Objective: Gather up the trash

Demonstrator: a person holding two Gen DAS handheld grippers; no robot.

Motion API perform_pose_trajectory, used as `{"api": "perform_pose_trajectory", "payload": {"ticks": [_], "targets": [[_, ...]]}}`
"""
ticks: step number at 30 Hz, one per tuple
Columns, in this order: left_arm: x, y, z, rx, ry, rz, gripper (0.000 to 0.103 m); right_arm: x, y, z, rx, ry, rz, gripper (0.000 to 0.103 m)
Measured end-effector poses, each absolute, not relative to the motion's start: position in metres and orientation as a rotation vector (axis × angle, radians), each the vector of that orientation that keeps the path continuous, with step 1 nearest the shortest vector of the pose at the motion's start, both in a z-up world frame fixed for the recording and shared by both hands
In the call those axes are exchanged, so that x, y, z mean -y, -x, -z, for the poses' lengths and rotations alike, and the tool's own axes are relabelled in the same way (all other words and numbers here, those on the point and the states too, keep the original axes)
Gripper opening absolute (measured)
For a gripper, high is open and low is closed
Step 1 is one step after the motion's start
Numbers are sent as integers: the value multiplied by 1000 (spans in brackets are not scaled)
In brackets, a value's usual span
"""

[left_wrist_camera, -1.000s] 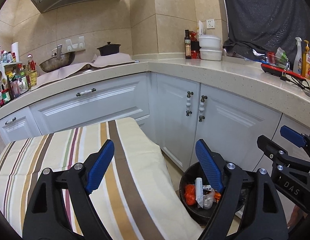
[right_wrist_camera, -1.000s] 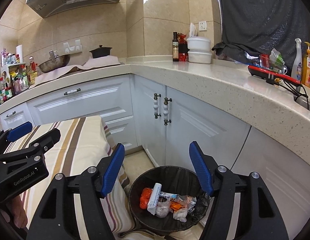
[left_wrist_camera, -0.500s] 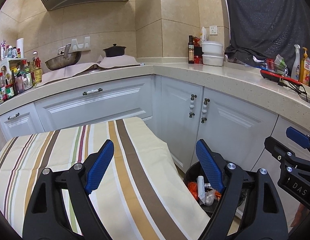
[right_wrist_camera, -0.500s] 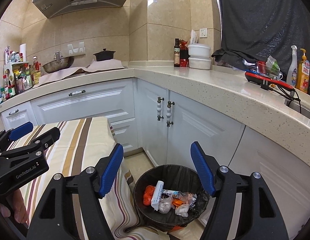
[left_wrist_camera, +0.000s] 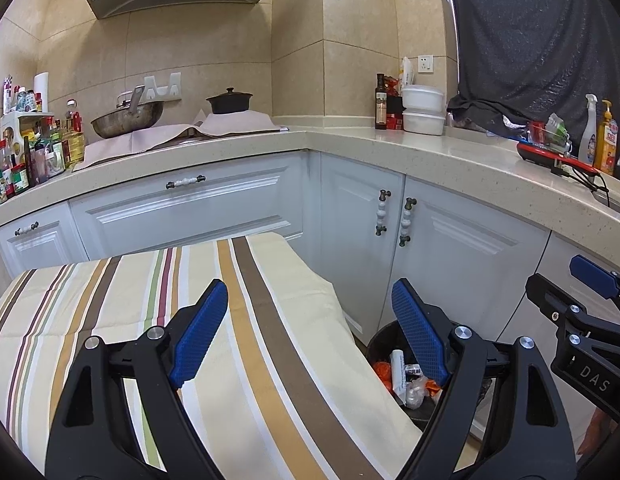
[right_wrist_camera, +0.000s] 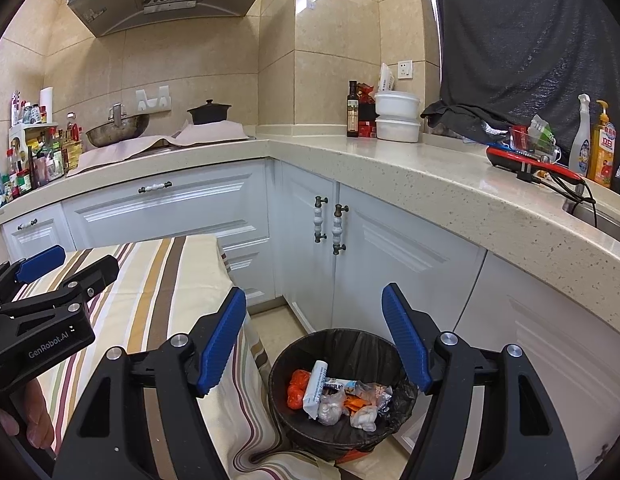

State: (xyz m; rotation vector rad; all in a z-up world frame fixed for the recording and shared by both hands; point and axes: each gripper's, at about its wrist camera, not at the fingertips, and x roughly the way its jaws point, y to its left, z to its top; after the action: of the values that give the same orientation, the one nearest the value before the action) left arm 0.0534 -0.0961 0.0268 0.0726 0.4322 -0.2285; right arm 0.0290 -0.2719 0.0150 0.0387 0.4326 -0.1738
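Note:
A black-bagged trash bin (right_wrist_camera: pixel 337 335) stands on the floor by the white corner cabinets. It holds orange wrappers, a white tube and crumpled plastic (right_wrist_camera: pixel 338 396). My right gripper (right_wrist_camera: pixel 314 296) hangs open above and in front of the bin, with nothing between its blue pads. My left gripper (left_wrist_camera: pixel 305 300) is open and empty over the striped tablecloth (left_wrist_camera: pixel 109 312). In the left wrist view the bin (left_wrist_camera: pixel 376 342) shows partly behind the right finger. Each gripper shows at the edge of the other's view.
The cloth-covered table (right_wrist_camera: pixel 157 276) sits left of the bin, its cloth hanging to the floor. An L-shaped counter (right_wrist_camera: pixel 430 184) carries a wok, a pot, bottles, white containers and a red appliance with a cord. A hand (right_wrist_camera: pixel 33 420) shows at lower left.
Both grippers have drawn back a little from the cabinets, so the kitchen looks slightly smaller. Both stay open and empty.

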Motion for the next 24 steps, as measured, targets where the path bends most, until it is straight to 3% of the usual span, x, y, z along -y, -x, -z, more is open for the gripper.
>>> {"api": "perform_pose_trajectory", "payload": {"ticks": [24], "targets": [[95,-54,-23,-439,-64,225,82,274,-29,-15,-434,-37,174,69]]}}
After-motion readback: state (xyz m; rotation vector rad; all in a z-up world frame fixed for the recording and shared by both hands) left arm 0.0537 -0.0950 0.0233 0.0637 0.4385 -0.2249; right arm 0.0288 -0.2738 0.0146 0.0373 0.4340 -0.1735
